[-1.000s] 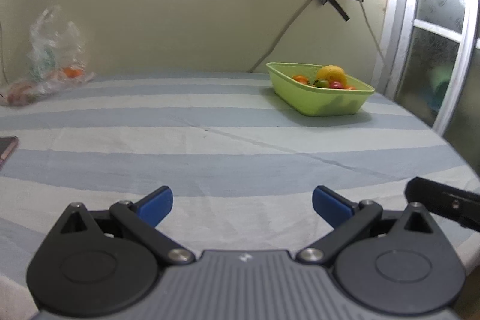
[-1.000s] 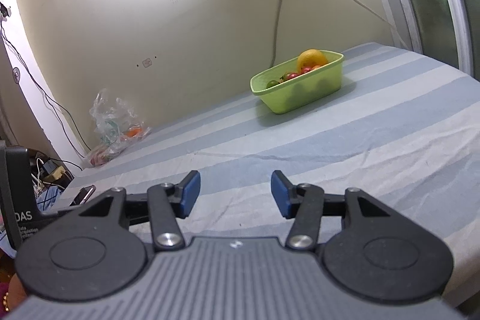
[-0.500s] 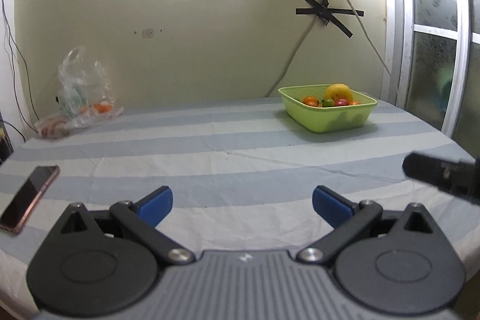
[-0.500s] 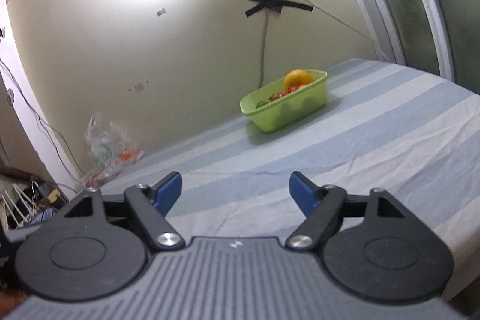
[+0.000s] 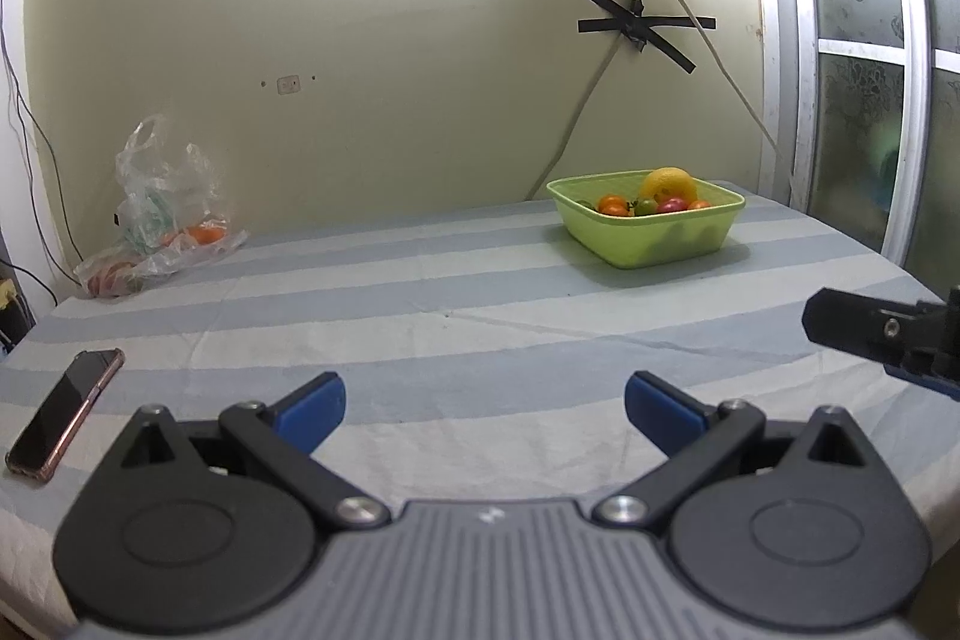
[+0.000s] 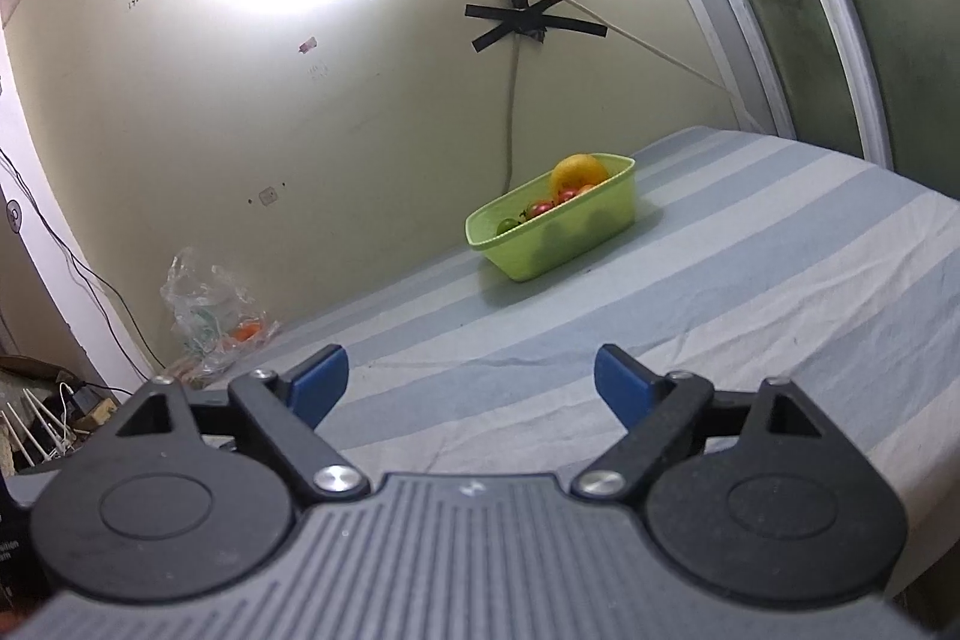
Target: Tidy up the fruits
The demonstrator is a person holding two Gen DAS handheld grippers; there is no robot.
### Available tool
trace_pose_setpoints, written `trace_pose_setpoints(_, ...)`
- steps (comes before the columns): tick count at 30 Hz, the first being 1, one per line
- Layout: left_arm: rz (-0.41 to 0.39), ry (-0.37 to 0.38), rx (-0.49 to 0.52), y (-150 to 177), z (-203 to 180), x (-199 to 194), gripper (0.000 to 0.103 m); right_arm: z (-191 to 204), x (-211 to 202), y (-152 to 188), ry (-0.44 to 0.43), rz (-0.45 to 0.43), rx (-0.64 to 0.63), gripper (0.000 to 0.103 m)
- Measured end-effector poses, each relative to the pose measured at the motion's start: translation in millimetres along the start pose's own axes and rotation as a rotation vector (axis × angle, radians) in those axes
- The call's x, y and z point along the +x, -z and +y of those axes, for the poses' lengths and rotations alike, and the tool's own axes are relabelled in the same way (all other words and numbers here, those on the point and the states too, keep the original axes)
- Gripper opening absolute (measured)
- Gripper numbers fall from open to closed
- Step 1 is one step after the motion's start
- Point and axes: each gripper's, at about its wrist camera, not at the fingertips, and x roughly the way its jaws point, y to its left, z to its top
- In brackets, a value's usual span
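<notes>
Far beyond both pairs of jaws, near the wall, a green basket (image 5: pixel 648 226) of fruit (image 5: pixel 667 186) is seen on a striped tablecloth (image 5: pixel 480 304); nothing lies between either pair of jaws. The left gripper (image 5: pixel 485 403) is held wide open and empty; the right gripper (image 6: pixel 471 379) is seen with its jaws opening, almost fully spread, also empty. A phone (image 5: pixel 65 412) at the left table edge is shown only by the left view, along with part of the right gripper at its right border; a plastic bag (image 6: pixel 210 310) with something orange inside is shown by both views. Both grippers are pointed across the table, tilted slightly downward; the right view is rolled sideways.
</notes>
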Motion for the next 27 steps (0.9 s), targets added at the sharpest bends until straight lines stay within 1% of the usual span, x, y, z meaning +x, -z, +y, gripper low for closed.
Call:
trace_pose_setpoints(9, -0.001, -0.003, -0.009, 0.9, 3.7, 1.2, 0.103, 5.2, 0.2, 1.8, -0.007, 0.011, -0.015, 0.092)
trace_pose_setpoints(14, -0.002, -0.04, 0.011, 2.9, -0.2, 0.7, 0.103, 5.7, 0.2, 2.3, -0.007, 0.013, -0.016, 0.093)
trace_pose_setpoints(27, 0.006, -0.04, 0.009, 4.3, 2.0, 2.8, 0.103, 5.6, 1.6, 3.8, -0.008, 0.017, -0.019, 0.093)
